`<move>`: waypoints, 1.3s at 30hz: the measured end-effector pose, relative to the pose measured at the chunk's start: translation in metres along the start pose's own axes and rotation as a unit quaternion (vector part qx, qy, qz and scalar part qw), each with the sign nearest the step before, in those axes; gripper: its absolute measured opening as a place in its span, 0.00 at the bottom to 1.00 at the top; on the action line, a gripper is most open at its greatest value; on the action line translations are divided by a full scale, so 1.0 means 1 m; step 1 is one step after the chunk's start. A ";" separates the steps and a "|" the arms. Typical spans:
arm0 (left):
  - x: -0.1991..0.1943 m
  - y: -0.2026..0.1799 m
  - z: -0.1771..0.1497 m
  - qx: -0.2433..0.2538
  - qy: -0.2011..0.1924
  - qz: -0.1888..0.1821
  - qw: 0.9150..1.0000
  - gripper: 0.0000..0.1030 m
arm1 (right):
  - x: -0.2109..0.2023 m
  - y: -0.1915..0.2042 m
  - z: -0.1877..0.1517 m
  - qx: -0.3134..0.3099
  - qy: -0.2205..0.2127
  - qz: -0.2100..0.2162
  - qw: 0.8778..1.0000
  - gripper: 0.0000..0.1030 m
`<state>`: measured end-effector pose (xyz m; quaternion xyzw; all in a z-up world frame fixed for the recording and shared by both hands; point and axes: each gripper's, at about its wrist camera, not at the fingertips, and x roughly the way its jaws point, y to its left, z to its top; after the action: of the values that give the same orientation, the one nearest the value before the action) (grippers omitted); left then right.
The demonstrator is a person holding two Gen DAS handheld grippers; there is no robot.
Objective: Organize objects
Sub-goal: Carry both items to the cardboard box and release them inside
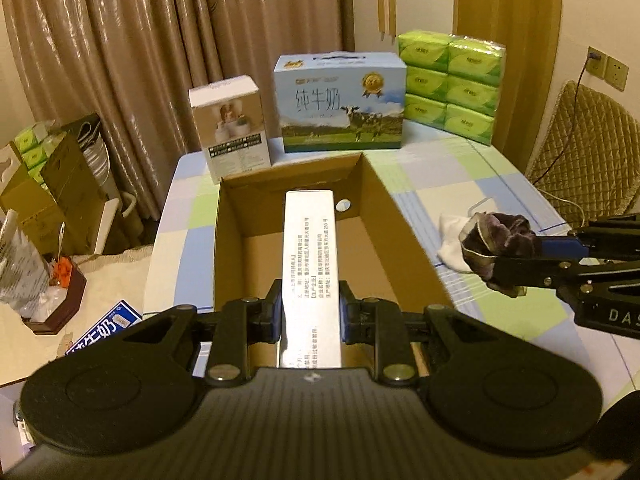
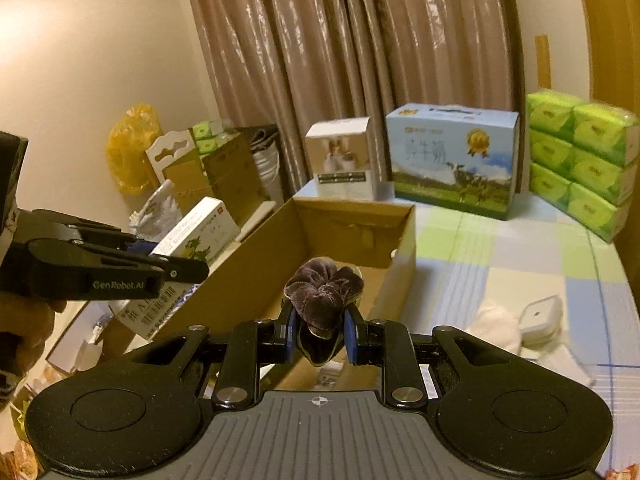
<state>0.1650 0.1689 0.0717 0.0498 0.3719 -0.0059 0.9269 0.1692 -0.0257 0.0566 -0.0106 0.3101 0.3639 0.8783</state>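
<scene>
Here, the left hand-held gripper [image 1: 309, 314] is clamping a long white medicine box [image 1: 309, 264] between its blue pads, jaws narrowed onto the box's two long sides. The box is reaching forward toward 12 o'clock over the open cardboard box [image 1: 394, 216], which is sitting on the checked tabletop [image 1: 460, 168]; whether the box's far end is touching the cardboard floor cannot be told.

At 3 o'clock in the left wrist view, the right hand-held gripper [image 1: 496, 254] is gripping a dark purple velvet scrunchie [image 1: 500, 236], jaws closed narrowly on the fabric. The scrunchie is hanging above a white cloth [image 1: 450, 240] lying on the tabletop just right of the cardboard box. In the right wrist view the scrunchie [image 2: 322, 292] is bulging out between the pads, with the cardboard box [image 2: 400, 240] beyond it at 12 o'clock. The left hand-held gripper [image 2: 176, 258] is entering there from 9 o'clock, holding the medicine box [image 2: 200, 232] over the cardboard box's left wall.

Along the far edge, from 11 to 1 o'clock, a small white carton [image 1: 230, 128], a blue milk case [image 1: 340, 104] and a pack of green tissues [image 1: 450, 84] are standing upright in a row.
</scene>
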 end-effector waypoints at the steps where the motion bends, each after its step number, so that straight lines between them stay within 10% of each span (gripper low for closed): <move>1: 0.004 0.002 -0.002 -0.002 0.001 -0.001 1.000 0.21 | 0.004 0.001 0.000 0.000 0.003 0.000 1.000 0.20; 6: 0.027 0.012 -0.008 -0.015 0.004 -0.008 1.000 0.23 | 0.024 -0.002 0.001 0.003 0.015 -0.001 1.000 0.20; 8: 0.036 0.017 -0.011 -0.025 0.002 -0.004 1.000 0.58 | 0.030 -0.004 0.000 0.005 0.019 -0.002 1.000 0.20; 22: 0.035 0.042 -0.029 -0.052 0.001 0.008 0.999 0.53 | 0.053 0.009 -0.004 0.003 0.031 0.018 0.999 0.20; 24: 0.032 0.046 -0.030 -0.057 0.000 0.010 0.998 0.54 | 0.056 0.013 -0.002 0.000 0.027 0.025 0.999 0.37; 26: 0.029 0.051 -0.032 -0.065 0.001 0.012 0.998 0.57 | 0.057 0.014 -0.001 0.000 0.017 0.025 1.000 0.86; 39: -0.010 0.041 -0.050 -0.088 -0.014 0.008 0.996 0.66 | -0.006 -0.004 -0.016 0.012 -0.016 -0.007 1.000 0.87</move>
<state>0.1255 0.2141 0.0461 -0.0291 0.3571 0.0341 0.9330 0.1601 -0.0361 0.0460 0.0040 0.3007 0.3542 0.8855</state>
